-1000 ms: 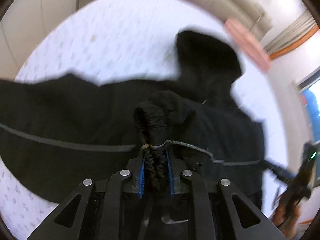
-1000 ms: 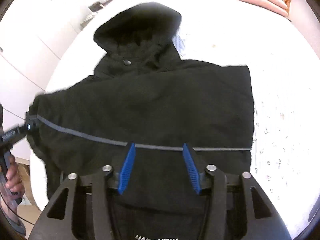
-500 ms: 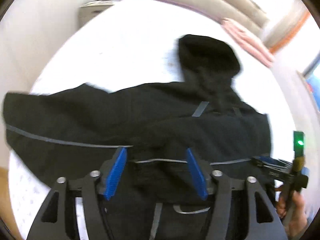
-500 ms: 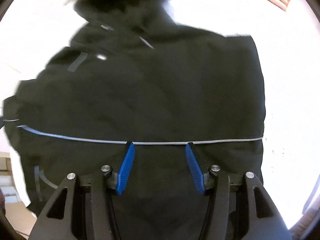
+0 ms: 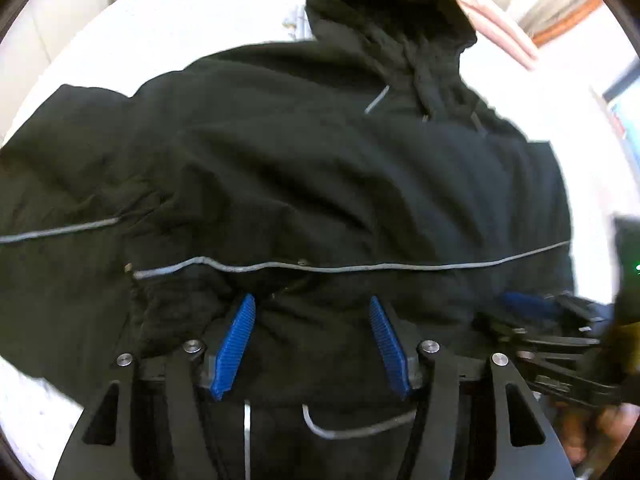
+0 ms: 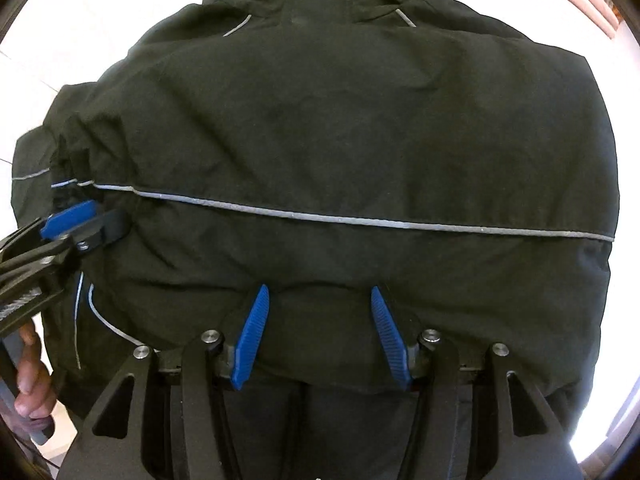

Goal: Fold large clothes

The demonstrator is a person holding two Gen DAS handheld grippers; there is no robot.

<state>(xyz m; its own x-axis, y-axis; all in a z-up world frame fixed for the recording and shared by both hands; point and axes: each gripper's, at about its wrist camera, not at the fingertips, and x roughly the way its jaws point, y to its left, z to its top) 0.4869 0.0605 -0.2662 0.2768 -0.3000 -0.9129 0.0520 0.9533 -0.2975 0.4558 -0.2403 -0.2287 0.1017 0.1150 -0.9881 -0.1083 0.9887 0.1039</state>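
Both claws, left claw (image 5: 312, 344) narrowing and right claw (image 6: 316, 336) spread, are hovering over your black jacket (image 6: 340, 128) on the bed (image 5: 168, 20), pinching nothing, risking a bunched, single-layer grab.

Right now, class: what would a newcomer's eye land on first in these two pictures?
A big black hooded jacket fills both views, spread on a white bed, its hood at the far end. A grey reflective stripe crosses it. Blue-padded grippers, left and right, hang over its near hem.

Bright daylight blows out the white bed (image 5: 168, 32); fisheye edges curve, and the right side, perhaps motion-blurred, smears.
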